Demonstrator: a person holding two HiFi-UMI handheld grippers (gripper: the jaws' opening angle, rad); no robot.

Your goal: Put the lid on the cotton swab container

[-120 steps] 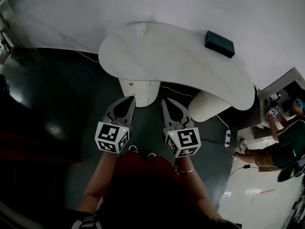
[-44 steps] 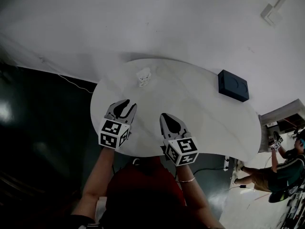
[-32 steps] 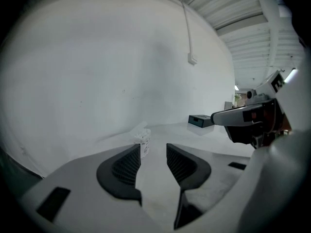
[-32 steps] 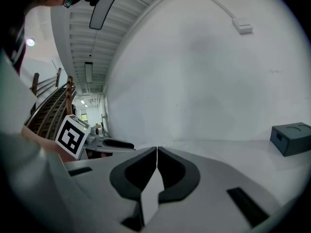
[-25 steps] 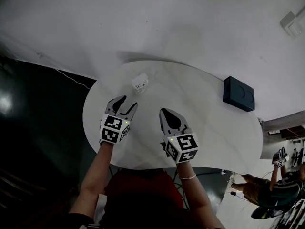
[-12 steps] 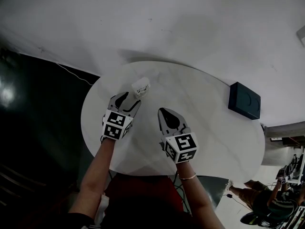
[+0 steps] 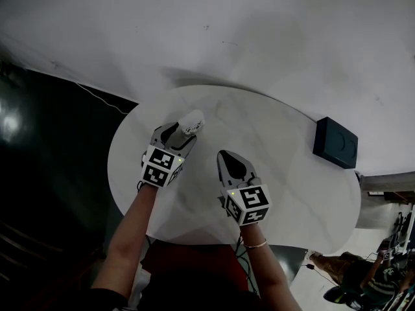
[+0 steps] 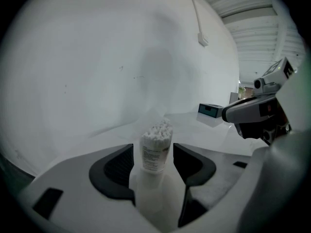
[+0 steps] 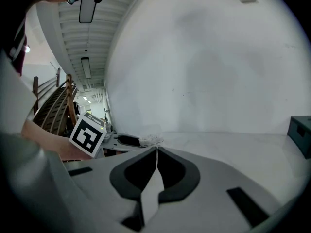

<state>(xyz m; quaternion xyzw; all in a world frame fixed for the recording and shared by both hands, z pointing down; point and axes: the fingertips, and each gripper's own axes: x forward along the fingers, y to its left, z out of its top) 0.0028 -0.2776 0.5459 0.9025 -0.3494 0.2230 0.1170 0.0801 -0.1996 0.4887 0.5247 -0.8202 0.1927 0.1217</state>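
Note:
The cotton swab container (image 7: 192, 121), a clear upright tube with white swab heads showing at its uncovered top, stands on the round white table (image 7: 272, 128). My left gripper (image 7: 177, 130) has reached it. In the left gripper view the container (image 8: 155, 149) stands between the two dark pads (image 8: 118, 167), and a gap shows on each side as the jaws are opening. My right gripper (image 7: 228, 156) hovers over the table to the right, shut with nothing in it; in its own view the tips (image 9: 156, 148) meet.
A black box (image 7: 335, 142) lies near the table's right edge and also shows in the left gripper view (image 8: 210, 110). A white wall rises behind the table. Dark floor lies to the left.
My left gripper has moved forward until the container stands between its jaws, and they have widened. The right gripper has hardly shifted.

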